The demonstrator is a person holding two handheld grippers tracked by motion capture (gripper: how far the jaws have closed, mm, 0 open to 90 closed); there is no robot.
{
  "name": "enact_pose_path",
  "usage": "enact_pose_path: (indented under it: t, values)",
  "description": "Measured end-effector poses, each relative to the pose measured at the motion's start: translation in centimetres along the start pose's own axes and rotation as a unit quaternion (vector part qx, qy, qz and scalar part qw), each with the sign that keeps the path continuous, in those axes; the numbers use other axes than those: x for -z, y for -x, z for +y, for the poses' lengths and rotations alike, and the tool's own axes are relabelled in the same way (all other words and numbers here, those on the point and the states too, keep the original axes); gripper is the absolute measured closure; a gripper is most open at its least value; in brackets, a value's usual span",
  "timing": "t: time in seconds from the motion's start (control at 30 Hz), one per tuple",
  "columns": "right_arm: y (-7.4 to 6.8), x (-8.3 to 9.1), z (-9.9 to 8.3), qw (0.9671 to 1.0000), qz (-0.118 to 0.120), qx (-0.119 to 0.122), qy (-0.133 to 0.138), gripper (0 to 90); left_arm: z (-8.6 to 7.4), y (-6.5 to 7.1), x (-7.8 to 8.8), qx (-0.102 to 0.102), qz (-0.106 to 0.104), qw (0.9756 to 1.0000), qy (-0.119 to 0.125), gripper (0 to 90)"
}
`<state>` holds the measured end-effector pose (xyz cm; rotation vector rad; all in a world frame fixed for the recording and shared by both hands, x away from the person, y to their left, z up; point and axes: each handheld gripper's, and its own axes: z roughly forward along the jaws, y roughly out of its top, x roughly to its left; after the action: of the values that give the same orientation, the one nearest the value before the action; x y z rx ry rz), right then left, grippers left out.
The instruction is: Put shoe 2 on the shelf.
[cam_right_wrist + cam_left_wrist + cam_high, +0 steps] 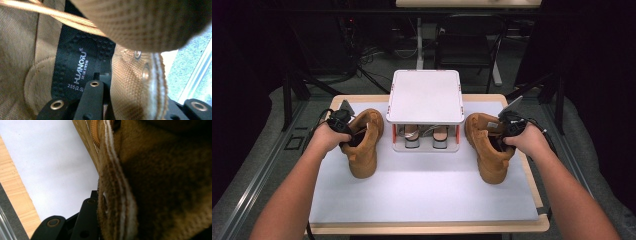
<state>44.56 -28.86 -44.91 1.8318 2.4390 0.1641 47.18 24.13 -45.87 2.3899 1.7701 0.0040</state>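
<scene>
The left tool (pixel 343 125) pinches one tan suede boot's (pixel 363 142) collar. The right tool (pixel 509 126) pinches the other tan boot (pixel 486 150), beside the white two-shelf rack (pixel 425 97) on the white-topped desk (pixel 422 192).

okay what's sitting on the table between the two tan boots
A white two-tier rack stands between the left boot and the right boot, toward the far edge; the high view shows it.
</scene>
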Motion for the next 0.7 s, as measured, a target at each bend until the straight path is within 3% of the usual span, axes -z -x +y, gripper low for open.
enact_pose_path:
  t: [0.27,0.7]
  values:
    - [0.04,0.0,0.2,0.9998,0.01,-0.019,-0.004,84.7,0.38,-0.16,0.05,0.017,-0.003,0.9997,-0.019,84.7]
    - [0.59,0.14,0.39,0.9982,0.035,-0.048,-0.009,86.2,0.78,-0.32,0.26,0.019,-0.001,0.9994,-0.029,86.4]
